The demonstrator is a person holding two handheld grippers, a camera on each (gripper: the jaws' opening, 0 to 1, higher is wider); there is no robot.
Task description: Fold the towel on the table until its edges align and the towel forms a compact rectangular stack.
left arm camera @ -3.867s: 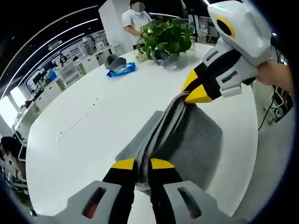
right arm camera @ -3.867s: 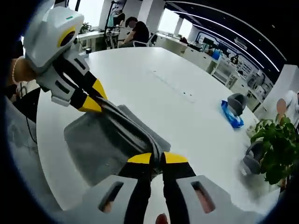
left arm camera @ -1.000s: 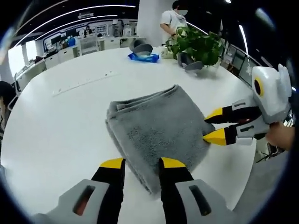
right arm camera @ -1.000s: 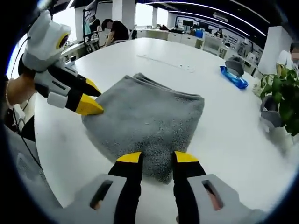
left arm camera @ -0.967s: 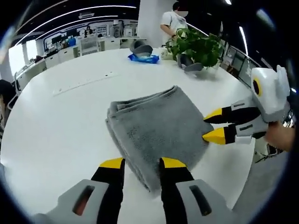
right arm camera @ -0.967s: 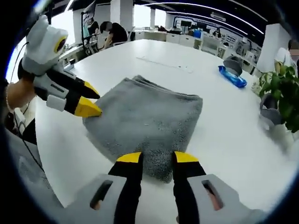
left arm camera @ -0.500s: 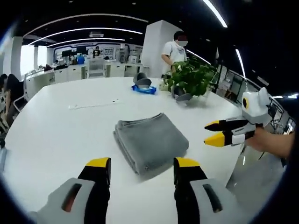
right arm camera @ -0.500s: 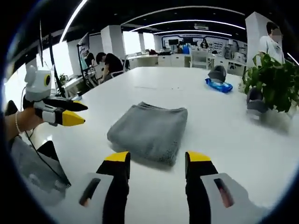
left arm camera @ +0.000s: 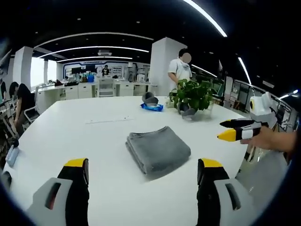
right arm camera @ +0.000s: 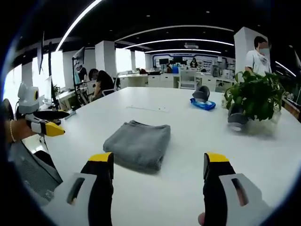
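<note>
White laminate covered the one large round-cornered table [left arm camera: 70, 136], whose bare top spread across both the left gripper view and the right gripper view [right arm camera: 188, 136]. One grey towel [left arm camera: 158, 150] lay on it, folded into a compact rectangular stack with its layered edges showing along one side, and nothing touched it; in the right gripper view the same towel [right arm camera: 137, 144] sat just beyond the two yellow-tipped jaws. Two grippers were held clear of the cloth. One left gripper [left arm camera: 143, 172] rose from the bottom of its own view with its jaws spread wide apart and nothing between them, and it appeared again at the left edge of the right gripper view [right arm camera: 52, 122], held by a hand, its jaws a little apart and empty. One right gripper [right arm camera: 158, 165] likewise stood with its jaws wide apart and empty, and it showed at the right of the left gripper view [left arm camera: 231, 129], gripped by a hand [left arm camera: 263, 140], well away from the towel. One leafy green potted plant [left arm camera: 193, 94] stood at the far side of the table, with one standing person in a white shirt [left arm camera: 180, 69] behind it. Two grey rounded objects were near the plant, one beside it [right arm camera: 234, 114] and one farther along [right arm camera: 201, 93]; what they were could not be told. One small blue packet [right arm camera: 203, 104] lay by the farther one. One seated person [right arm camera: 101, 80] was at the desks beyond.
</note>
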